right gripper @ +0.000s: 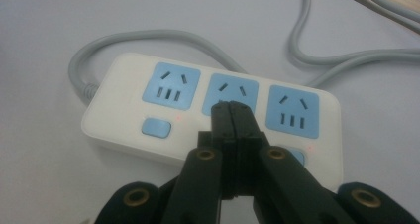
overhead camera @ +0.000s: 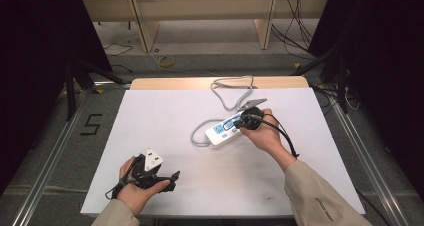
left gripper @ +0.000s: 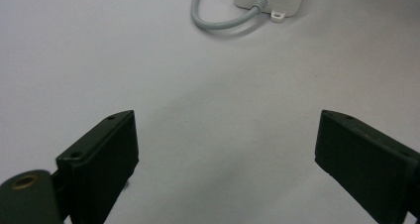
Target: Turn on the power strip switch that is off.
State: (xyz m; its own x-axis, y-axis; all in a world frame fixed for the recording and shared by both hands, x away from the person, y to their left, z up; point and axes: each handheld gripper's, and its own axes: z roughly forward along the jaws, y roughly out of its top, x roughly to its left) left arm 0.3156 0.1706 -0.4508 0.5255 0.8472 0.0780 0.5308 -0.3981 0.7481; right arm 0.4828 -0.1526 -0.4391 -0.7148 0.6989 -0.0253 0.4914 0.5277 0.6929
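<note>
A white power strip (right gripper: 213, 110) lies near the middle of the white desk (overhead camera: 165, 116). It has three blue sockets in a row, small blue buttons and a curly grey cord (right gripper: 317, 50). The right hand-held gripper (right gripper: 232, 116) is pressed together, its tip over the middle socket. The left hand-held gripper (left gripper: 225, 149) is spread wide, pinching nothing.

A white sheet-covered table top (overhead camera: 165, 136) fills the middle, with a pale wooden strip (overhead camera: 170, 82) along its far edge. Beyond it stands a light wooden bench frame (overhead camera: 145, 26) on a grey floor. Loose black cables (overhead camera: 292, 28) trail at the far right, and a coiled yellow cable (overhead camera: 166, 61) lies nearer. A black numeral 5 (overhead camera: 91, 124) marks the floor on the left.
</note>
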